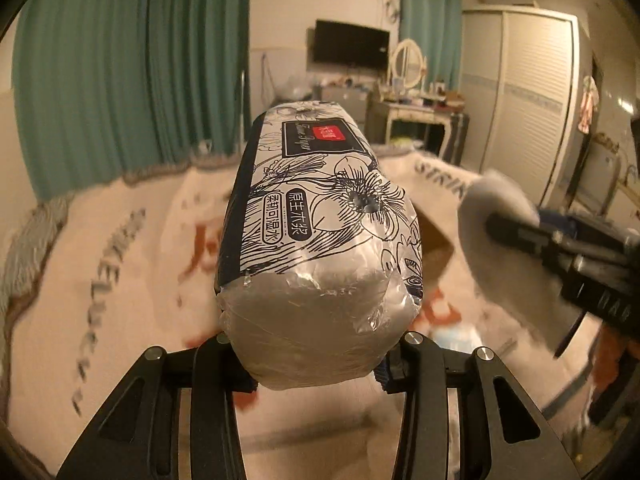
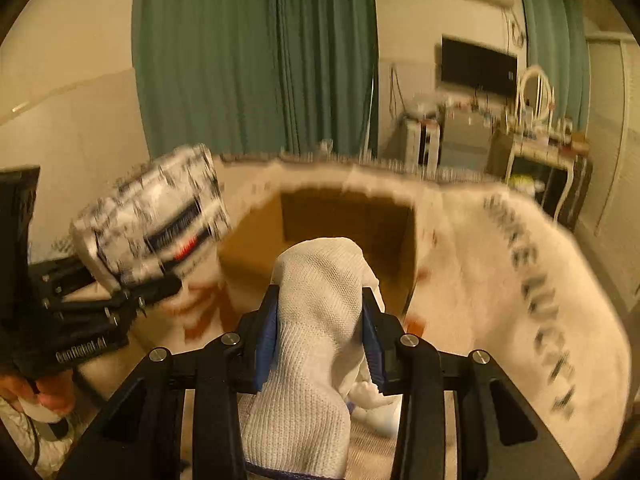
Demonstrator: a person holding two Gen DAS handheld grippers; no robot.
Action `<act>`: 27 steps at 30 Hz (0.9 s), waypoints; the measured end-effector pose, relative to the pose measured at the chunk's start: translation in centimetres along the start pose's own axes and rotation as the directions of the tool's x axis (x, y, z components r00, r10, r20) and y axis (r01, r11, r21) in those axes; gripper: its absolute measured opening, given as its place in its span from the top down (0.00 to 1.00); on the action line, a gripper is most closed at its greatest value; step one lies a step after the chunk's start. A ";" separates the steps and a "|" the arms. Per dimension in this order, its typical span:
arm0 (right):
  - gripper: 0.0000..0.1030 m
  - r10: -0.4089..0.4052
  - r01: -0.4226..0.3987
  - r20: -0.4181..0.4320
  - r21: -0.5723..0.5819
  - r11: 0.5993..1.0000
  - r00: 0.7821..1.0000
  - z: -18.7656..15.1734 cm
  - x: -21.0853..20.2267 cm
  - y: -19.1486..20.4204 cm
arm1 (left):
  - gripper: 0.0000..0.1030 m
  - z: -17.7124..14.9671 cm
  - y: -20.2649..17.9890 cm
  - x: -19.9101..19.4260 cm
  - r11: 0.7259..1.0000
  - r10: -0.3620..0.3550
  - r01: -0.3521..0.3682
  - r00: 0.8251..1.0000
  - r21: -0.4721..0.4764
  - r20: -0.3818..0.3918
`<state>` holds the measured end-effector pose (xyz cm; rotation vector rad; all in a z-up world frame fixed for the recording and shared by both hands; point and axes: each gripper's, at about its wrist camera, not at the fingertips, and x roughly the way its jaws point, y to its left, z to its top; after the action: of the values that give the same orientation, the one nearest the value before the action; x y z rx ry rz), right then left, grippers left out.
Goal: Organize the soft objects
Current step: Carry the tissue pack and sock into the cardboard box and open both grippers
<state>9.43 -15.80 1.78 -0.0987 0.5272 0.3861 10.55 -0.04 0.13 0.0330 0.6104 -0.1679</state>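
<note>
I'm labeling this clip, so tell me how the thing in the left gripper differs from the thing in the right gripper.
The left gripper is shut on a tissue pack, wrapped in glossy plastic with black flower drawings; the right gripper is shut on a plain white knitted sock. The tissue pack is a firm, long block sticking straight out; the sock is limp, bunched and folded between the fingers. Both are soft, mostly white, and lifted above the blanket, near the cardboard box.

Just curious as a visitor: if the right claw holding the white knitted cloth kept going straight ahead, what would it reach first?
Most likely the open cardboard box lying directly ahead of the right claw and its white knitted cloth. Depth is hard to judge in this blurred fisheye view.
</note>
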 end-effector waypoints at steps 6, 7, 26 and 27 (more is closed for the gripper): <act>0.64 -0.008 0.011 0.066 -0.047 0.999 0.998 7.1 3.2 -1.0 | 0.61 5.2 0.9 4.3 1.000 -0.008 0.008 1.000 0.003 0.019; 0.64 -0.008 0.011 0.062 -0.050 0.999 0.998 8.0 4.4 -1.2 | 0.61 5.8 1.1 5.4 1.000 -0.002 0.002 1.000 0.003 0.013; 0.42 0.043 -0.037 -0.066 0.090 0.995 0.997 7.1 17.4 -6.4 | 0.09 4.2 1.0 12.8 0.997 0.061 -0.059 0.997 0.059 -0.044; 0.42 0.038 -0.032 -0.063 0.091 0.995 0.997 7.2 17.1 -6.5 | 0.09 4.3 1.0 12.2 0.997 0.062 -0.059 0.997 0.054 -0.046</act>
<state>28.94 -14.71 -0.72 -0.0149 0.6097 0.3940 23.03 -1.16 -3.35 0.1069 0.6517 -0.1248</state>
